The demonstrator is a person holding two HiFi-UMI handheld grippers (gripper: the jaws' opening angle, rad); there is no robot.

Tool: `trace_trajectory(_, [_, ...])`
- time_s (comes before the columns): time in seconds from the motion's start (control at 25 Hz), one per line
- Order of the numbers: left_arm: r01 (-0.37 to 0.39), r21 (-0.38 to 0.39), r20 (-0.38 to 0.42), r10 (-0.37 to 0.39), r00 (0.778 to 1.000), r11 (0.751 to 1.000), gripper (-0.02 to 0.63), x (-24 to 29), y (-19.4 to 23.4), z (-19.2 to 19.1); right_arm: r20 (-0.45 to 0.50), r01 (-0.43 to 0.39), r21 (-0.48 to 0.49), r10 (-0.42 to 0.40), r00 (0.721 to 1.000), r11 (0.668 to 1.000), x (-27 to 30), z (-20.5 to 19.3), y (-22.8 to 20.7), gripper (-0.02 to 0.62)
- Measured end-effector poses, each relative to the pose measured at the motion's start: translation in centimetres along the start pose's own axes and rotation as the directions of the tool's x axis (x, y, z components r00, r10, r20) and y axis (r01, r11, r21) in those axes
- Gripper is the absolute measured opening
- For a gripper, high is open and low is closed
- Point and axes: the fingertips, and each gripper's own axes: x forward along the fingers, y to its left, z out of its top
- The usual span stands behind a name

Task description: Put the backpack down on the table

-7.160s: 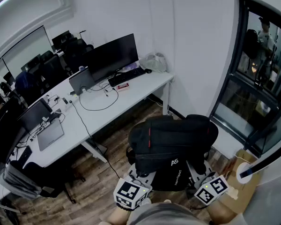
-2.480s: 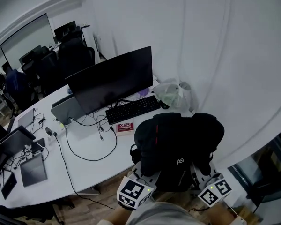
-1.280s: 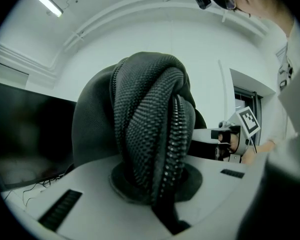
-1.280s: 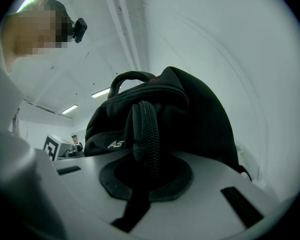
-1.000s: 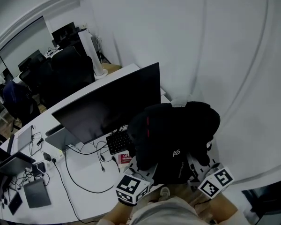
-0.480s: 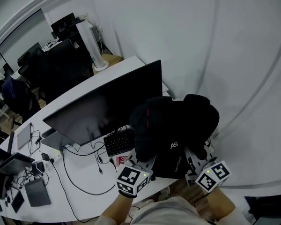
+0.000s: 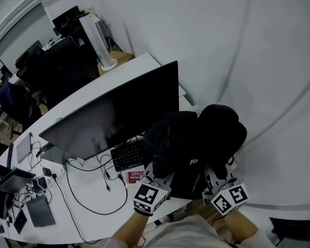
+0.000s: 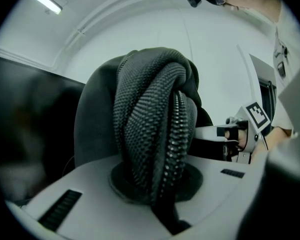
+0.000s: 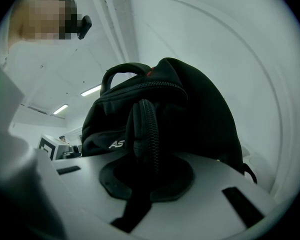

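A black backpack [image 7: 194, 141] with a red stripe and white lettering hangs over the right end of the white table [image 7: 93, 190], right of the keyboard. My left gripper [image 7: 157, 177] is shut on a fold of the backpack's mesh and zipper [image 8: 157, 149]. My right gripper [image 7: 213, 179] is shut on a padded zippered strap [image 9: 145, 134] of the backpack [image 9: 190, 119]. Both marker cubes show below the bag in the head view. The jaw tips are hidden under the fabric there.
A large dark monitor [image 7: 119, 115] stands on the table left of the backpack, with a black keyboard [image 7: 129, 155], a red-and-white card [image 7: 134, 177] and cables in front. A white wall [image 7: 248, 61] runs close on the right. Office chairs [image 7: 57, 61] stand beyond.
Both grippers and the backpack have sunk and come forward over the table's right end. The bag now covers the spot beside the keyboard. The grips are unchanged.
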Motion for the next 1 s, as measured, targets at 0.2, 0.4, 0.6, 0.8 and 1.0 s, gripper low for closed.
trace_trajectory(0.2, [-0.017, 0.080, 0.041, 0.014, 0.999, 0.997, 0.018, 0.1, -0.3, -1.0, 0.037, 0.012, -0.070, -0.010, 0.999, 0.997, -0.7, -1.2, -0.2, 0.032])
trace_trajectory(0.4, [-0.023, 0.128, 0.064, 0.014, 0.998, 0.991, 0.023, -0.3, -0.7, -1.8, 0.088, 0.028, -0.133, -0.016, 0.996, 0.991, -1.5, -1.9, 0.1, 0.035])
trace_trajectory(0.6, [-0.018, 0.149, 0.086, 0.006, 0.996, 0.989, 0.026, -1.0, -0.9, -2.7, 0.132, 0.029, -0.160, -0.008, 0.991, 0.987, -2.2, -2.8, 0.6, 0.044])
trace_trajectory(0.8, [-0.012, 0.139, 0.074, 0.002, 0.997, 0.990, 0.030, -2.2, -1.2, -3.2, 0.135, 0.015, -0.173, 0.008, 0.991, 0.985, -2.9, -3.4, 1.6, 0.049])
trace_trajectory(1.0, [0.002, 0.151, 0.063, -0.011, 0.998, 0.989, 0.044, -3.4, -2.0, -3.2, 0.115, 0.016, -0.188, 0.006, 0.993, 0.982, -4.0, -3.4, 2.4, 0.061])
